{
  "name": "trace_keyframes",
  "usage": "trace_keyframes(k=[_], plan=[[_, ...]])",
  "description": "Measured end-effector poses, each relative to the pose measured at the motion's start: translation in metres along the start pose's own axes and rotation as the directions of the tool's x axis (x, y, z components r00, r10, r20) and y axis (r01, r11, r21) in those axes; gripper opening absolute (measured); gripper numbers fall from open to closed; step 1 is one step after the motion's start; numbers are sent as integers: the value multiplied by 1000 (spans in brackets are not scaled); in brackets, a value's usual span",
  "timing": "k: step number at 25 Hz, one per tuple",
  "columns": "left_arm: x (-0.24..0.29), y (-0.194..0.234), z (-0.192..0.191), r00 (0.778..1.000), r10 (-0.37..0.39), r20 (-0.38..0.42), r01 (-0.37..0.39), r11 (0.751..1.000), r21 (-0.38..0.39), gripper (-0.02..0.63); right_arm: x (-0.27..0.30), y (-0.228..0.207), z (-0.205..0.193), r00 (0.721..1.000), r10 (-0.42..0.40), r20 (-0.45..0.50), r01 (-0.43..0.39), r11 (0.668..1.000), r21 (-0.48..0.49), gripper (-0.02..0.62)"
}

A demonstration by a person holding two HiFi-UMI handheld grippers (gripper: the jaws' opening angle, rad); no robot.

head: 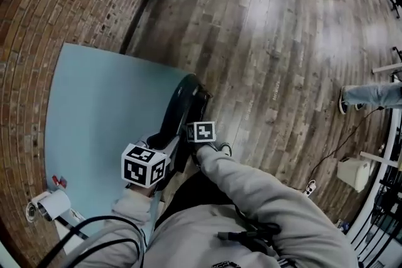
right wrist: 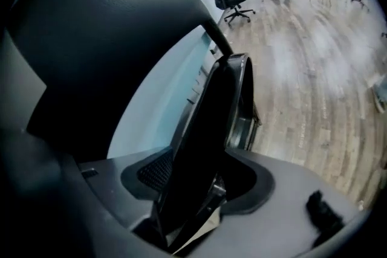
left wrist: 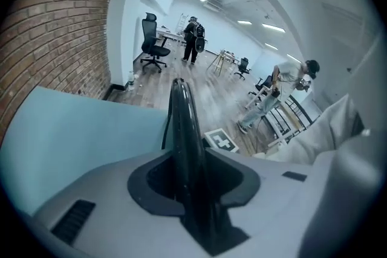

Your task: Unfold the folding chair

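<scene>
Folding chair (head: 181, 100): folded, upright on the wooden floor (head: 270, 41), beside a pale blue board (head: 100, 110).
Left gripper (left wrist: 195, 199): closed on the chair's thin top edge.
Right gripper (right wrist: 195, 193): jaws wide apart, straddling the chair's black panel.

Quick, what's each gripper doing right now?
Left gripper: closed on the folding chair, at its black edge.
Right gripper: open, folding chair between its jaws.

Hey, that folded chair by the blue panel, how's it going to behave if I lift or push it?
The folding chair is probably stiff and not floppy: its rim looks like hard, glossy material, perhaps slippery. Folded thin and upright on the wood floor, it would likely tip sideways if pushed. Lifted by one panel, the other may swing open.
</scene>
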State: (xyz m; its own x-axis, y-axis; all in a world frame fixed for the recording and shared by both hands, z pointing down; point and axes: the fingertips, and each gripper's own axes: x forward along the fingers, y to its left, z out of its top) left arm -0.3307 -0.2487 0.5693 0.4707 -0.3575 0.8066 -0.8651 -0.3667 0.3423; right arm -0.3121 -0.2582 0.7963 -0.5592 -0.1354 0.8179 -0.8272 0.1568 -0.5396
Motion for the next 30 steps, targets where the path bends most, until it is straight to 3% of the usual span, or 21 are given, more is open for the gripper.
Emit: trace_keyframes(k=[2,6,11,15,19,22,26,30], plan=[[0,0,0,1000,11,1,-11,1000,-13,107,3,-4,-4,997,-58,-53,59,998,21,215],[3,0,2,1000,28,-11,-28,999,19,107,10,-5,-1,994,-67,-85,72,996,59,204],[3,-3,0,996,-88,17,90,981,-174,112,30,-10,-10,989,-75,-124,90,989,117,161],[2,1,5,1000,-4,3,4,997,-77,106,34,-4,-1,994,-25,-105,39,990,134,140],[1,-2,2,1000,30,9,-29,998,-58,83,18,-10,-6,997,-4,-74,15,989,145,133],[4,-10,3,1000,11,11,-10,998,-61,83,4,-25,-15,996,26,-83,-11,985,175,129],[14,-41,2,998,-61,20,62,992,-105,100,-11,-47,-29,987,93,-128,-75,988,138,133],[27,-81,0,993,-121,12,122,989,-80,117,-29,-73,-41,986,120,-112,-98,979,180,132]])
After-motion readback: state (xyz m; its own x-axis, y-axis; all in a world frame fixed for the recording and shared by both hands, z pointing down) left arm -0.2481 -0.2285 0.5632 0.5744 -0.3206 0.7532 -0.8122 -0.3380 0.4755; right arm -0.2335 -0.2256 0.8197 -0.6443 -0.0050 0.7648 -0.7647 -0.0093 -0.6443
